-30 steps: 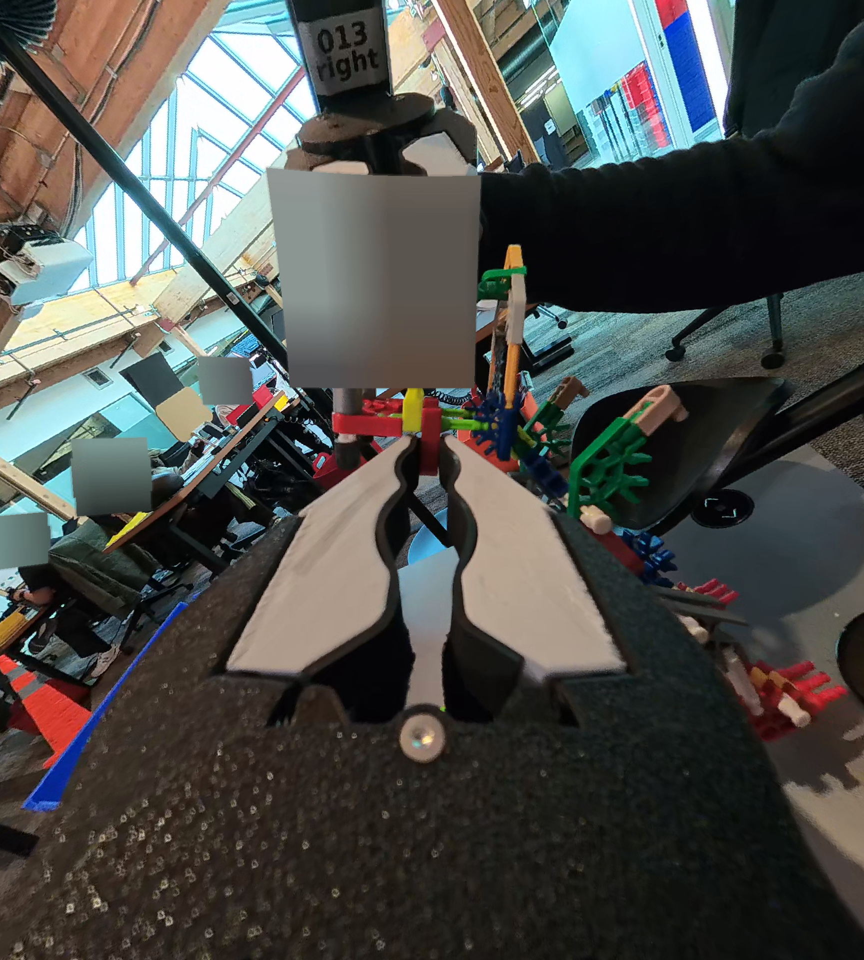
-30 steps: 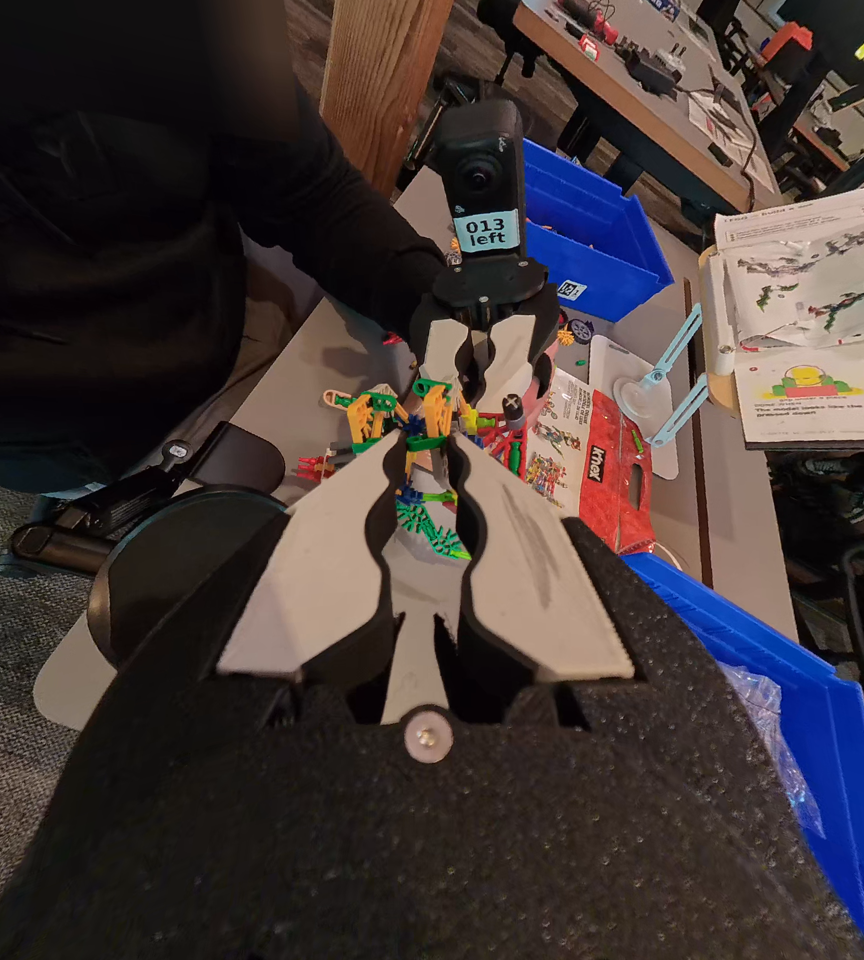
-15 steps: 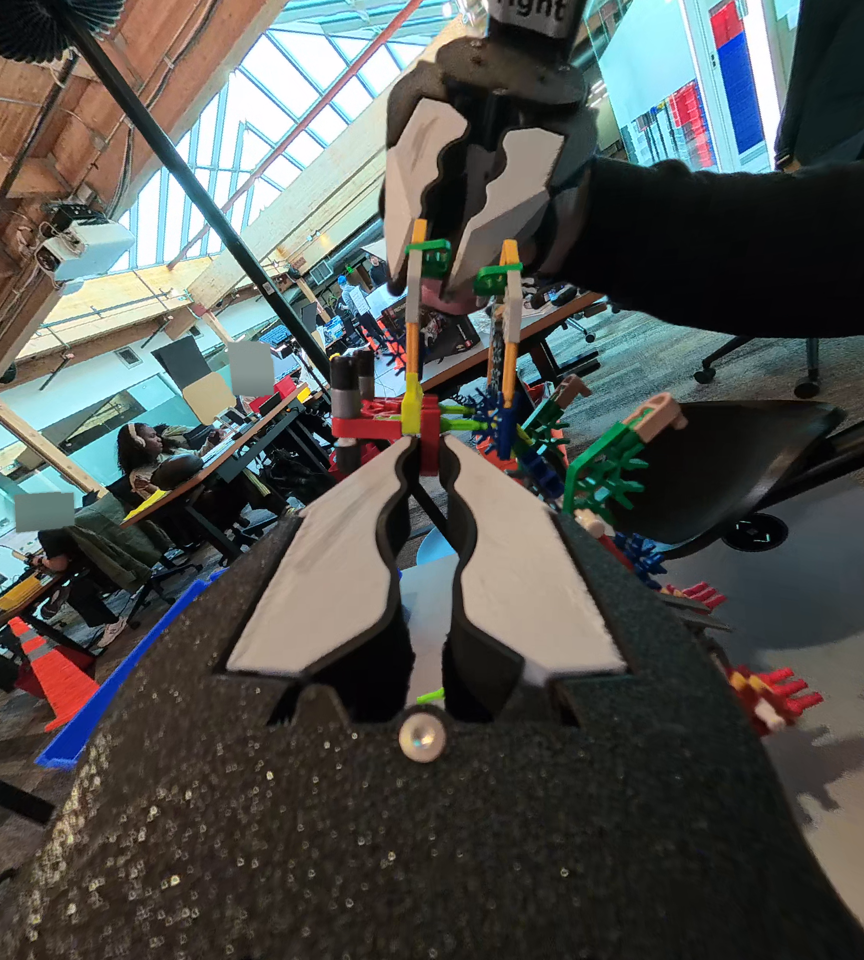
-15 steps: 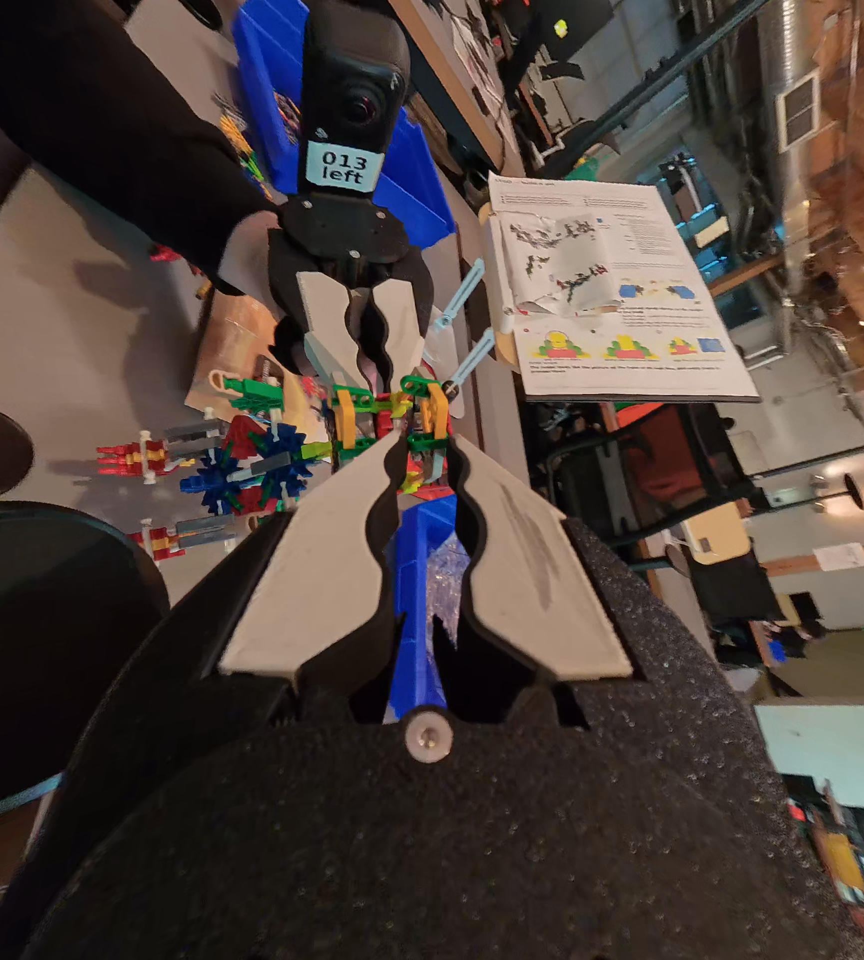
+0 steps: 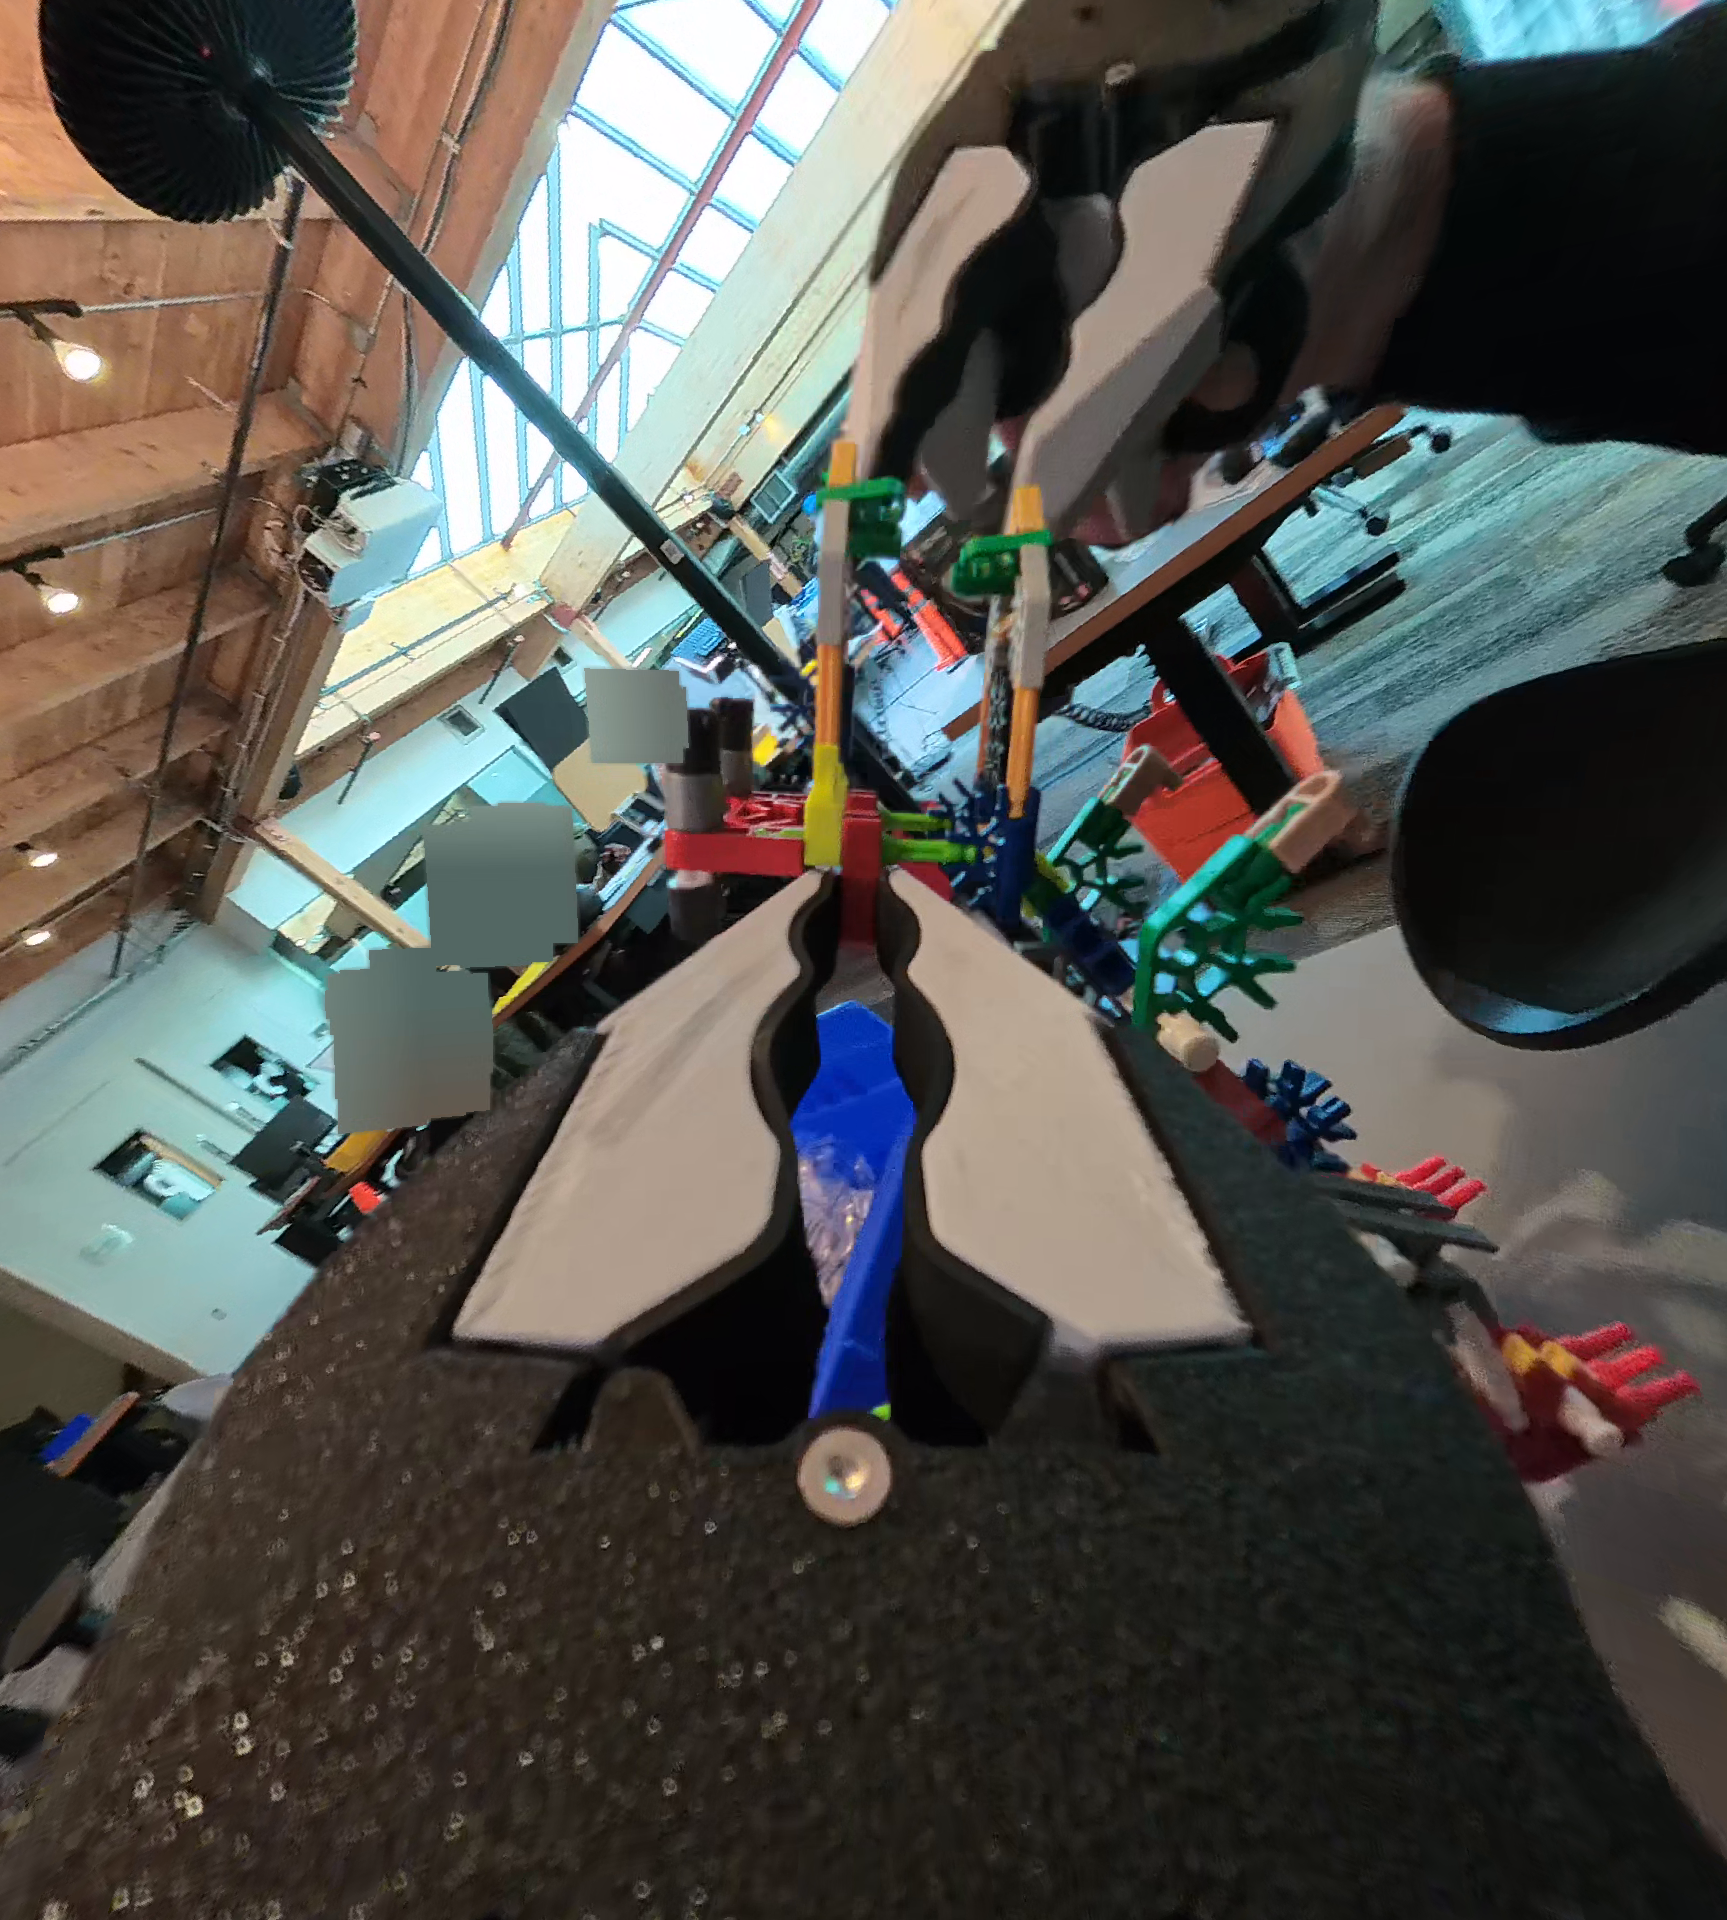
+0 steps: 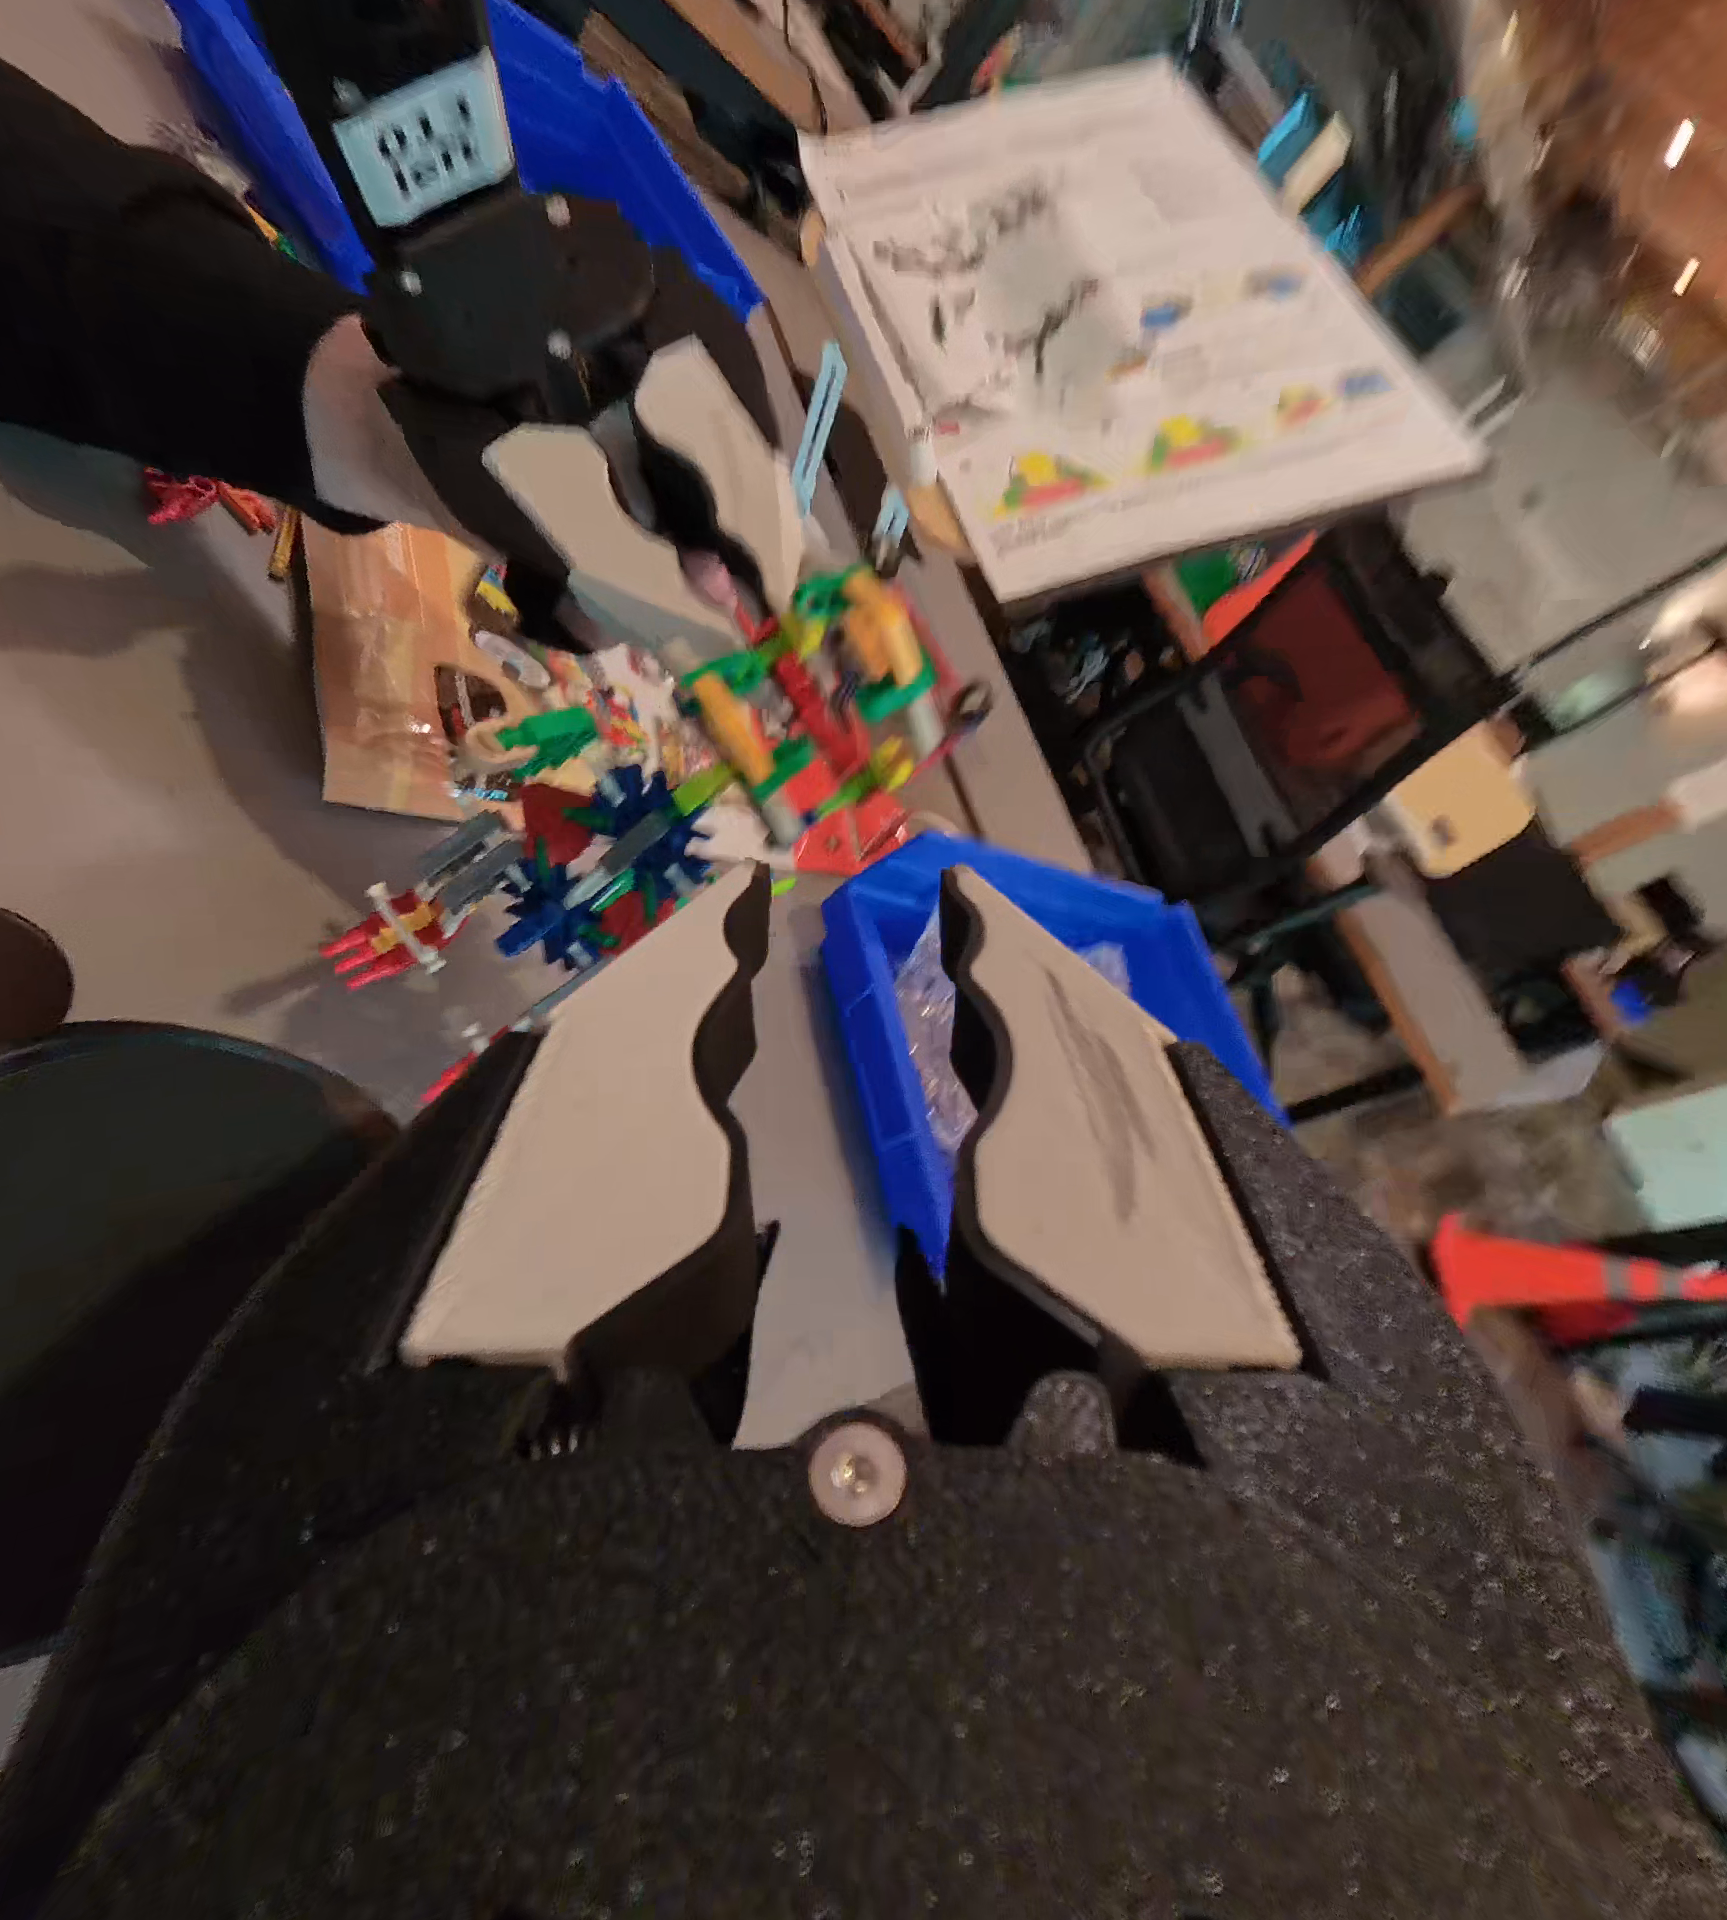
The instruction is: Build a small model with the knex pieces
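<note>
Half a second ago the right gripper (image 6: 854,883) was pinched on the tops of the two upright rods; now its jaws stand spread with nothing between them, drawn back from the toy model (image 6: 807,717), and the right wrist view has swung and blurred. The model, a build of red, green, yellow, orange and blue plastic rods and connectors, is off the table, held at its red connector (image 5: 854,883) by the left gripper (image 5: 854,883), whose fingers are closed narrow around that piece. Gripping low on the red base seems to leave the two orange-and-grey rods (image 5: 828,634) with their green clips (image 5: 864,509) free on the far side, where the right gripper (image 5: 1025,488) hangs open just beside their tips without touching them.

Around this, further pieces of the build, blue spiky connectors (image 6: 568,914) and red finger-like parts (image 6: 381,940), lie on the grey table (image 6: 111,748), along with a torn cardboard package (image 6: 371,665). A blue bin (image 6: 1077,935) with clear plastic bags inside sits right below the held model, and a second blue bin (image 6: 610,166) stands behind the left gripper. An open instruction booklet (image 6: 1129,312) is propped at the table's far edge. A black round object (image 6: 111,1247) fills the near left, close to the right gripper's side.
</note>
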A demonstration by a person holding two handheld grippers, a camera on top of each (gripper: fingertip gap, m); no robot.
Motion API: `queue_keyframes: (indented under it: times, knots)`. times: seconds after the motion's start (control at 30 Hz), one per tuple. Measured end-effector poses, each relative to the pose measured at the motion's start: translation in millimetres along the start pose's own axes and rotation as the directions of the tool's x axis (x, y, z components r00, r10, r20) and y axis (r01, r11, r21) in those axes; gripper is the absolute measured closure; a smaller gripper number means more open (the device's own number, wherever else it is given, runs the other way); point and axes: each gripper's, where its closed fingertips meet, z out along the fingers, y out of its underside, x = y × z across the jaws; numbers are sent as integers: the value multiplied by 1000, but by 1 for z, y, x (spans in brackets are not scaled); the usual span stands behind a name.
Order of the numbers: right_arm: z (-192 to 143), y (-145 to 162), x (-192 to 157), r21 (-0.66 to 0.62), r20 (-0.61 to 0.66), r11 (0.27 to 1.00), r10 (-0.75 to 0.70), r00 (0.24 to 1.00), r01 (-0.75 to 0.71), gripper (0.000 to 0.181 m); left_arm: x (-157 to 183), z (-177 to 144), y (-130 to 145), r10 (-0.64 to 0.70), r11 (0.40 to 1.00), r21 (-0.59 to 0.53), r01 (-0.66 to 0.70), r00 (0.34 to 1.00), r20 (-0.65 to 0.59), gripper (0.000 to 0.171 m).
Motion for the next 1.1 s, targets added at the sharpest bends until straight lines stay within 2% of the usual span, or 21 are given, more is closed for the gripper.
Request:
queue_keyframes:
  times: [0.07,0.13,0.23,0.4,0.47,0.57,0.67,0.9,1.0,1.07,1.1]
  knots:
    - [2,13,-4,-20,-2,997,68,998,-68,152,-10,2,3,26,999,-32,-24,998,51,169]
    - [7,22,-19,-37,51,990,141,989,-139,152,-15,3,3,25,999,-44,-22,997,68,169]
    - [22,50,-32,-152,67,973,183,981,-171,151,-24,8,6,61,995,-80,-52,991,122,169]
    - [49,74,-38,-151,108,936,337,935,-319,147,-34,15,15,103,988,-134,-78,977,189,169]
    - [63,93,-40,-207,85,927,335,938,-312,142,-32,18,20,133,982,-157,-102,971,199,169]
    - [79,106,-50,-235,115,919,351,930,-317,144,-25,24,29,216,960,-219,-173,957,191,169]
    - [90,119,-54,-275,110,916,333,936,-294,147,-21,26,36,219,955,-246,-168,956,196,169]
    - [102,127,-63,-243,111,916,352,929,-318,159,-14,25,49,284,933,-279,-229,942,179,169]
    - [104,125,-66,-220,120,917,365,923,-334,156,-17,22,51,309,922,-299,-247,934,180,169]
    - [106,122,-69,-199,143,905,406,903,-375,145,-17,20,52,342,910,-307,-279,923,174,169]
    - [107,122,-69,-195,140,903,413,900,-384,145,-18,20,52,341,908,-313,-277,924,173,169]
